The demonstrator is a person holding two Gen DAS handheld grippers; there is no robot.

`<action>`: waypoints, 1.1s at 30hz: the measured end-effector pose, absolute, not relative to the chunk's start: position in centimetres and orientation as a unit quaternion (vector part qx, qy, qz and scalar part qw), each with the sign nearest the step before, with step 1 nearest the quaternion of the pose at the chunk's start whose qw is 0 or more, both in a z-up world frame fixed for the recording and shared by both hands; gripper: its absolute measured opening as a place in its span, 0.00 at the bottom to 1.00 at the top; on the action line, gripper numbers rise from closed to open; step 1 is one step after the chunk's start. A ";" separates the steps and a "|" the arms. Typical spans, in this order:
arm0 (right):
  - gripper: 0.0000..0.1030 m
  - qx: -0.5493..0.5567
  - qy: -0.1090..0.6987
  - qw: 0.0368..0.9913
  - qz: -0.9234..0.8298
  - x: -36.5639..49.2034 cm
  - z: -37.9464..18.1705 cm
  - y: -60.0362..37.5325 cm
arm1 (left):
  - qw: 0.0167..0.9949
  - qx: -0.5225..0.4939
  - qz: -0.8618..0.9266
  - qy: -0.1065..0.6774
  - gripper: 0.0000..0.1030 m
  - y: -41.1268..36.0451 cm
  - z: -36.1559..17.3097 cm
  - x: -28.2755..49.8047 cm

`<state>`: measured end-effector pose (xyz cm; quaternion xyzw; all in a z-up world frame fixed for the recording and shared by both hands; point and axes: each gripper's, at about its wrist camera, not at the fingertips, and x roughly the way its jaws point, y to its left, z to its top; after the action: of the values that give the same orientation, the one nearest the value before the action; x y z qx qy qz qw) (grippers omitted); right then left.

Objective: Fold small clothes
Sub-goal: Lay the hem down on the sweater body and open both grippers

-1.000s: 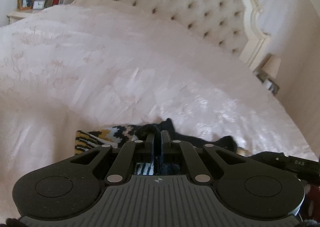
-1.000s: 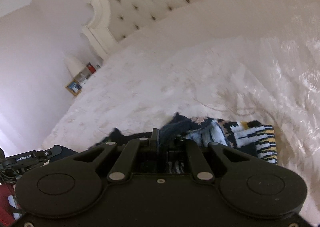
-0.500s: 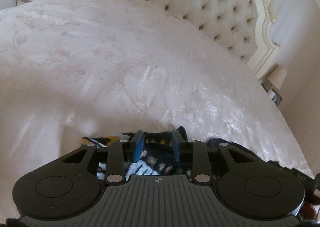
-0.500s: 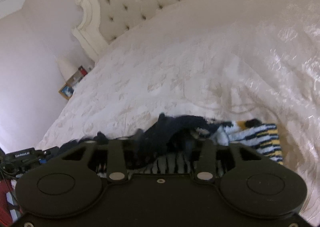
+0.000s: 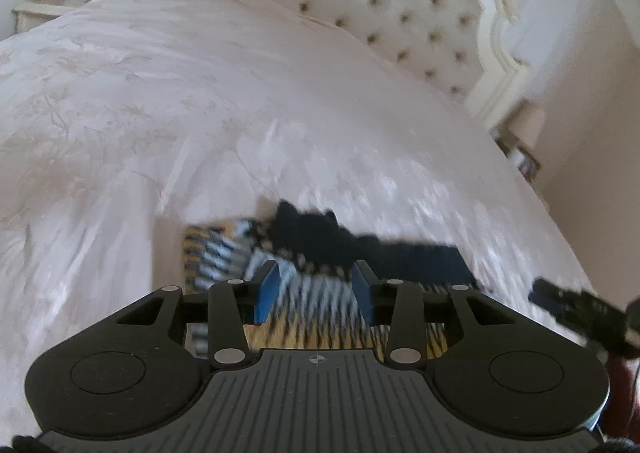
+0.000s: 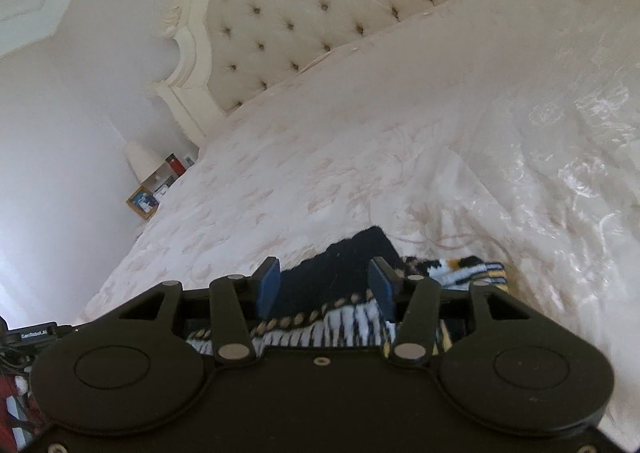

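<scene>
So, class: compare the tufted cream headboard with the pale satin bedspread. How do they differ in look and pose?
The tufted cream headboard stands upright; the pale satin bedspread lies flat. The headboard carries a regular pattern of dark buttons inside a carved frame; the bedspread shows a faint floral weave with shiny creases. The patterned knitted garment lies on the bedspread, away from the headboard. Both are pale cream.

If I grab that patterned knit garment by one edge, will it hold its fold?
Probably not: the knit garment lies limp and rumpled, so it likely droops. It looks light. On the glossy bedspread it may slide when pushed.
</scene>
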<state>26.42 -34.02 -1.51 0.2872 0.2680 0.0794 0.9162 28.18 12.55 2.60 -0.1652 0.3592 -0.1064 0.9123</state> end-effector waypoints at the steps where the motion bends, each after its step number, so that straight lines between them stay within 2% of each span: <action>1: 0.57 0.285 0.271 0.916 0.080 26.3 -1.4 -33.7 | 0.913 -0.157 -0.111 0.360 0.41 12.3 2.6 27.6; 5: 0.62 0.261 0.286 0.918 0.090 24.6 -1.3 -32.6 | 0.918 -0.103 -0.116 0.365 0.44 10.9 1.6 25.6; 16: 0.61 0.165 0.369 0.911 0.088 22.3 -5.6 -28.9 | 0.893 -0.058 -0.089 0.437 0.43 10.8 -6.1 24.9; 19: 0.58 0.127 0.398 0.907 0.052 21.7 -7.2 -29.4 | 0.896 -0.057 -0.099 0.429 0.42 11.6 -6.8 24.2; 22: 0.55 0.145 0.393 0.907 0.046 21.1 -8.1 -30.7 | 0.897 -0.047 -0.094 0.430 0.42 11.2 -7.0 24.1; 33: 0.57 0.178 0.359 0.915 0.045 20.0 -9.0 -31.1 | 0.901 -0.054 -0.072 0.424 0.42 10.2 -5.6 23.3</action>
<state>19.98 -31.07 -8.96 0.1778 0.3589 0.0450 0.9152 23.35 10.23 -5.55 -0.0541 0.4243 -0.0717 0.9011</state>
